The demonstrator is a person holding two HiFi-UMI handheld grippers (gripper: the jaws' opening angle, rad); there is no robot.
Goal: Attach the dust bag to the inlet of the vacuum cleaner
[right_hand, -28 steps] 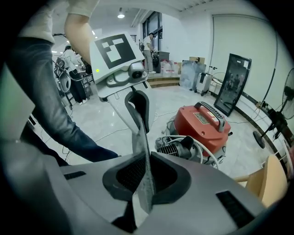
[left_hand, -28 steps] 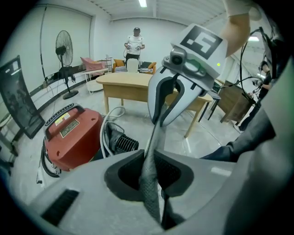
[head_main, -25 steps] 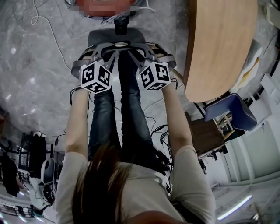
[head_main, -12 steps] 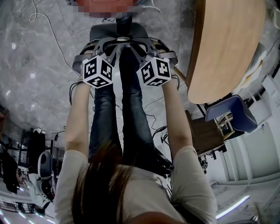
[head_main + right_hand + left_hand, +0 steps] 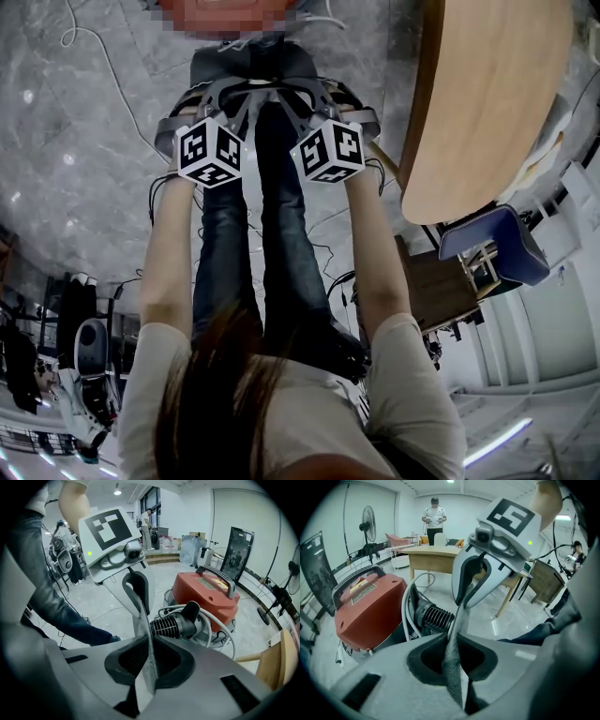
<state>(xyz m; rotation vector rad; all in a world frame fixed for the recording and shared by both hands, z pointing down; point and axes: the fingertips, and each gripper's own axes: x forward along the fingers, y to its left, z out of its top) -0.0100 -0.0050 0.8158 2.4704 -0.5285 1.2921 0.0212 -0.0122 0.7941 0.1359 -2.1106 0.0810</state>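
Observation:
The grey fabric dust bag hangs stretched between my two grippers, above the red vacuum cleaner. My left gripper is shut on one edge of the bag. My right gripper is shut on the opposite edge. Each gripper view shows the other gripper facing it across the fabric. The vacuum's black ribbed inlet piece with a grey hose coiled round it lies just beyond the jaws. In the head view, the left gripper and right gripper sit side by side over the bag.
A round wooden table stands at the right with a blue chair beside it. Cables trail over the marble floor at the left. The person's legs are under the grippers. A fan and desk stand far behind.
Both grippers have sunk a little with the bag still held, shifting toward the top of the head view, closer to the vacuum. The jaws look the same.

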